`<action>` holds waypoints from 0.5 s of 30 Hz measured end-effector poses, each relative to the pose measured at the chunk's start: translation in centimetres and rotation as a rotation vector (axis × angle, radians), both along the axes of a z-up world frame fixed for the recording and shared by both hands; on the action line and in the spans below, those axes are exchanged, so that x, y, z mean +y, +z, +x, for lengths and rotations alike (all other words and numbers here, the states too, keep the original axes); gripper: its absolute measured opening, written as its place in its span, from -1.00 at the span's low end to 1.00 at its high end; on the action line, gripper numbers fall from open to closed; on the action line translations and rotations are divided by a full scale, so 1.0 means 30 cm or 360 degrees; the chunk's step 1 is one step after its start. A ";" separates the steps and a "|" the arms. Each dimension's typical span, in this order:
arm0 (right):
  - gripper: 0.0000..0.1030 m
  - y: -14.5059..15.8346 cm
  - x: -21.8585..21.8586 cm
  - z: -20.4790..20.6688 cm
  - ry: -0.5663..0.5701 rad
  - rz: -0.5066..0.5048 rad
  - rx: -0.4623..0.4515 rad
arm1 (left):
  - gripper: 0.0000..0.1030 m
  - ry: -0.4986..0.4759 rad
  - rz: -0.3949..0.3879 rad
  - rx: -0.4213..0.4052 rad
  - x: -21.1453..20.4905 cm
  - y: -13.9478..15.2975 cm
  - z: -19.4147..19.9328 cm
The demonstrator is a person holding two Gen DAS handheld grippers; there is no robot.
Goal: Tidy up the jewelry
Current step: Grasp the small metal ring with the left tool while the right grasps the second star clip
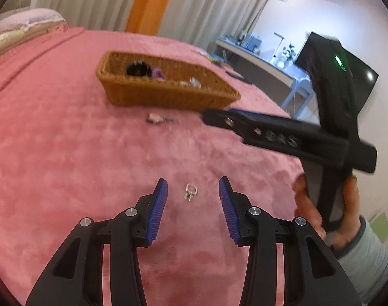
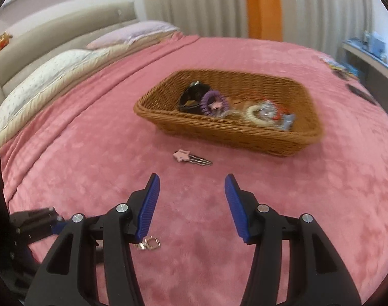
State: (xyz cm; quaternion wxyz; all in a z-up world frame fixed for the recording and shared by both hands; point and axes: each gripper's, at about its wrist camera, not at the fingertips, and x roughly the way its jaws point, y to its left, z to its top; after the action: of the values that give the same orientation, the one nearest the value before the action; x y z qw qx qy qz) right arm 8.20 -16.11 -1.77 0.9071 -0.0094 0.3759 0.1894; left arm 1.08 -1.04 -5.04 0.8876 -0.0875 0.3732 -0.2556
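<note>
A small silver ring-shaped trinket (image 1: 190, 191) lies on the pink blanket, just ahead of and between the tips of my open left gripper (image 1: 193, 187); it also shows in the right wrist view (image 2: 150, 243) beside my right gripper's left finger. A pink star hair clip (image 2: 191, 157) lies in front of a wicker basket (image 2: 227, 128) that holds hair ties and several trinkets. My right gripper (image 2: 192, 186) is open and empty above the blanket, short of the clip. In the left wrist view the clip (image 1: 161, 119) and the basket (image 1: 166, 97) lie farther off, and the right gripper (image 1: 270, 130) hovers at the right.
The pink blanket (image 2: 92, 153) covers a bed with pillows (image 2: 40, 84) at the far left. A desk (image 1: 260, 61) and a dark screen (image 1: 360, 76) stand beyond the bed's right edge. Curtains hang behind.
</note>
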 end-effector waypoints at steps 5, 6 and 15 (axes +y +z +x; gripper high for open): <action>-0.04 -0.071 0.045 0.113 0.0139 -0.0111 0.0058 | -0.21 -0.0046 0.0061 0.0062 -0.044 -0.052 0.017; -0.04 -0.084 0.054 0.128 0.0164 -0.0156 0.0065 | -0.21 -0.0056 0.0063 0.0067 -0.048 -0.058 0.018; -0.04 -0.158 0.125 0.260 0.0309 -0.0322 0.0112 | -0.21 -0.0095 0.0092 0.0072 -0.072 -0.068 0.027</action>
State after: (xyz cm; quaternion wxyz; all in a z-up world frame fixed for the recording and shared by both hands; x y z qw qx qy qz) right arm 16.00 -12.37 -6.51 0.8651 -0.1306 0.4220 0.2375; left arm 1.90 -3.20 -7.08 0.8730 -0.0564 0.4029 -0.2690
